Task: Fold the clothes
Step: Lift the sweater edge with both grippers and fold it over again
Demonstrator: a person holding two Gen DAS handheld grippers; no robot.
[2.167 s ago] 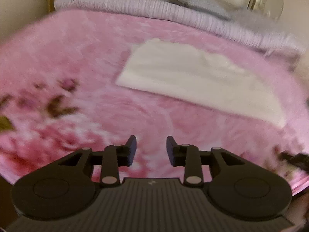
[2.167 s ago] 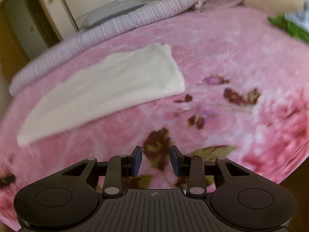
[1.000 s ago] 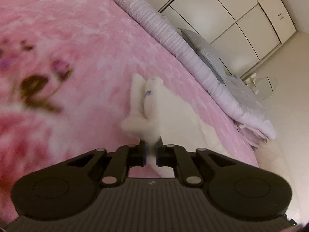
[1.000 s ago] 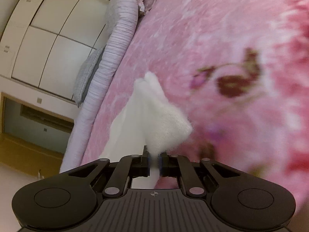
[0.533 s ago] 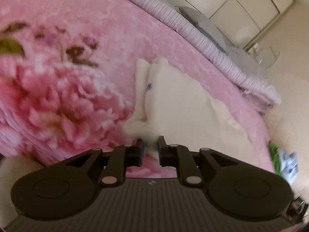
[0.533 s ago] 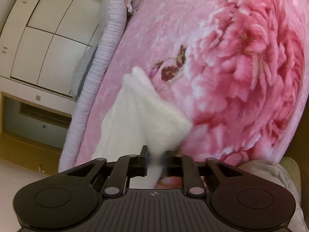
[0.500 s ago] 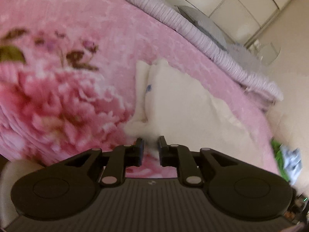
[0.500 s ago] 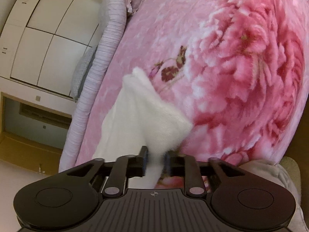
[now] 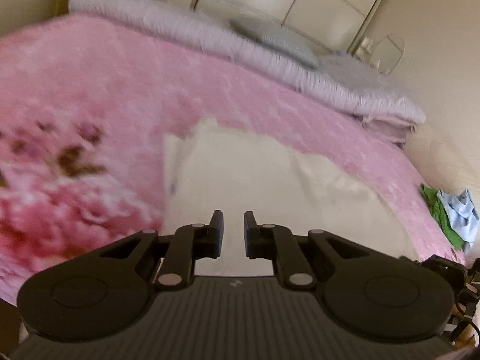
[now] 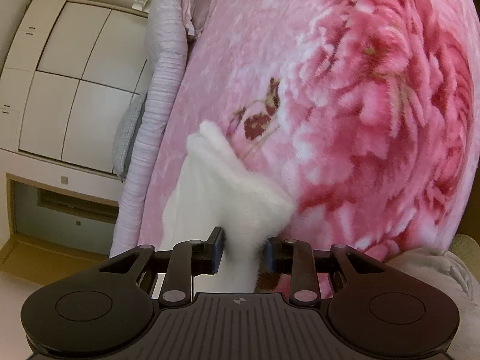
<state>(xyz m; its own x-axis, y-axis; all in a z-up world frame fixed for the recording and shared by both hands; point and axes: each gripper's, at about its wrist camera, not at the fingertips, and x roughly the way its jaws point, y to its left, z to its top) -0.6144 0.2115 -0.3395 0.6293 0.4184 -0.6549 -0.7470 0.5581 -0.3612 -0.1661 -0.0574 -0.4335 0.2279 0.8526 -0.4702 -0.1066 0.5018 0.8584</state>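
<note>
A white fleecy cloth (image 9: 255, 180) lies spread on the pink flowered blanket (image 9: 90, 90). In the left wrist view my left gripper (image 9: 234, 214) hovers over the cloth's near part. Its fingers stand a little apart with nothing pinched between them. In the right wrist view a corner of the same cloth (image 10: 225, 180) rises in a bunch from the blanket (image 10: 360, 90) into my right gripper (image 10: 244, 234). That gripper's fingers are spread wide, and the fleece still sits loosely between them. The cloth's near edge is hidden under both gripper bodies.
A rolled lilac quilt (image 9: 210, 39) and a grey pillow (image 9: 276, 39) line the far side of the bed. Green and light blue clothes (image 9: 450, 213) lie at the right edge. White wardrobe doors (image 10: 60, 90) stand beyond. Beige fabric (image 10: 435, 270) shows at the bed's near edge.
Both grippers went from open to shut on the cloth's corners and pulled them toward me. Now the right fingers have spread apart, and the left has tilted up with no cloth bunched in it.
</note>
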